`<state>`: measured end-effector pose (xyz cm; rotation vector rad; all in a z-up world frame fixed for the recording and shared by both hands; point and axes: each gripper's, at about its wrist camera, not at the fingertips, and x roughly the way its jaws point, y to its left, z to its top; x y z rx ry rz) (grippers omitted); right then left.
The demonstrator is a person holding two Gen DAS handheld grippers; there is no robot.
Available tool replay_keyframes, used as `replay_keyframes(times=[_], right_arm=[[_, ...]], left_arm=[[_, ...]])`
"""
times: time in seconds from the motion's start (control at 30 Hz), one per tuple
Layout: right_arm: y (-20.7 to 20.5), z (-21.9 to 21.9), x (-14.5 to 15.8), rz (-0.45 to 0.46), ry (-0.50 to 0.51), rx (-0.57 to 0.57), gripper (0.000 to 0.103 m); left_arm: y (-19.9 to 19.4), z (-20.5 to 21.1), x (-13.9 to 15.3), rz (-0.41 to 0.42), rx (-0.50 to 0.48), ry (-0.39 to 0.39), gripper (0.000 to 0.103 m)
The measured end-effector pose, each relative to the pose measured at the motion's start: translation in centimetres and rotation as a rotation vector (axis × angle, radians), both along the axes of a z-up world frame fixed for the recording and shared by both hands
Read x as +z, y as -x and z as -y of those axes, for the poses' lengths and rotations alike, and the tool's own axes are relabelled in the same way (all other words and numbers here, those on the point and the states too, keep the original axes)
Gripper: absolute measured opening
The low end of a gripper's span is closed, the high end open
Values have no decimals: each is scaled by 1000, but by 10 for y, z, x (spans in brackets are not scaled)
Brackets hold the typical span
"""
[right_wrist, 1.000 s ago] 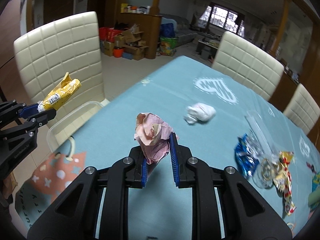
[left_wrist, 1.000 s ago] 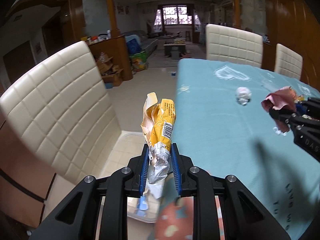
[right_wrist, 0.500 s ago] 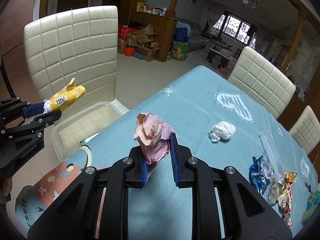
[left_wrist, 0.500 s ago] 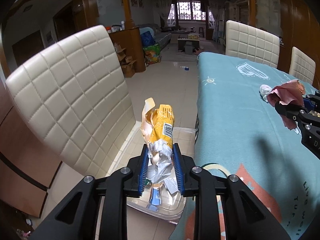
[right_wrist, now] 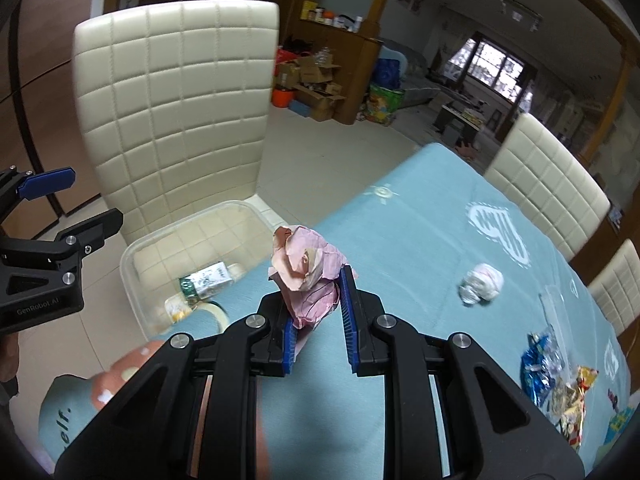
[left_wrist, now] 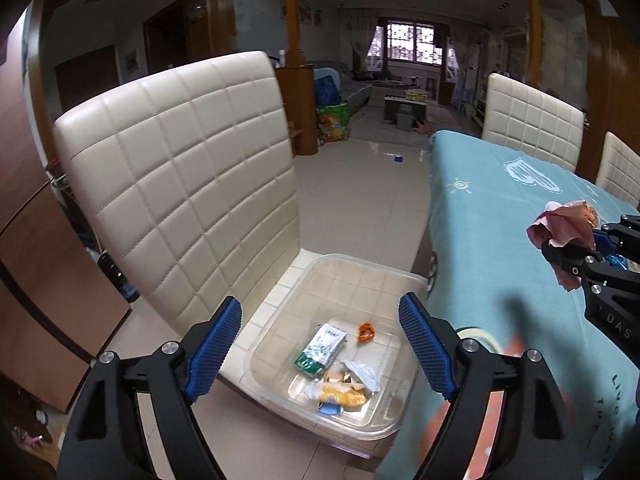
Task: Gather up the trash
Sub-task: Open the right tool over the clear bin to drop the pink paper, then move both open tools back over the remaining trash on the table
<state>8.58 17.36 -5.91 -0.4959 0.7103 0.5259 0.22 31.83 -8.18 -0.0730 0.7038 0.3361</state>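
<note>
My left gripper [left_wrist: 320, 308] hovers over a clear plastic bin [left_wrist: 360, 265] on a cream chair seat; its jaws are opening with nothing between them. The yellow wrapper [left_wrist: 340, 394] lies in the bin beside a green-and-white packet [left_wrist: 322, 346] and an orange scrap [left_wrist: 366, 331]. My right gripper [right_wrist: 314, 292] is shut on a crumpled pink paper [right_wrist: 304, 272] above the teal tablecloth's near corner, just right of the bin [right_wrist: 128, 256]. The left wrist view shows that paper [left_wrist: 564, 224] at its right edge.
The quilted cream chair [left_wrist: 180, 180] backs the bin. On the teal table [right_wrist: 420, 240] lie a white crumpled tissue [right_wrist: 480, 282] and several foil wrappers [right_wrist: 560, 372] at the right. More cream chairs stand along the far side.
My left gripper opened and the yellow wrapper fell into the bin. Both grippers moved left toward the chair, the right still carrying the pink paper.
</note>
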Motion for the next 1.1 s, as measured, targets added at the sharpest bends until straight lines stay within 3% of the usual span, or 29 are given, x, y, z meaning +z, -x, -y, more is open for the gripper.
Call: replay_keyframes(times=[0.37,0.43,0.47,0.5,0.6,0.8,1.1], right_arm=[[6,-55,-5,4,10,91,24],[5,-57,-5,-2,12,90,38],[4,-57,-5,-9,8,88,71],[3,-55,-4,2,6,70,94],[6,-48,-1,80,11,45,86],[-5,-16,-2,12,-36,-26,85],[-16,83,5,59,-63,-199,85]], left_arm=[[16,-28,-10,-8,71,13,79],[19,-33,-12,-7,81,23,79],[19,-34,-12,-9,87,26,79],[19,-35,-13,-12,90,27,79],[20,-34,-14,-21,96,16,79],[15,-22,-6,-19,67,5,79],[-15,45,7,-23,-93,-4,79]])
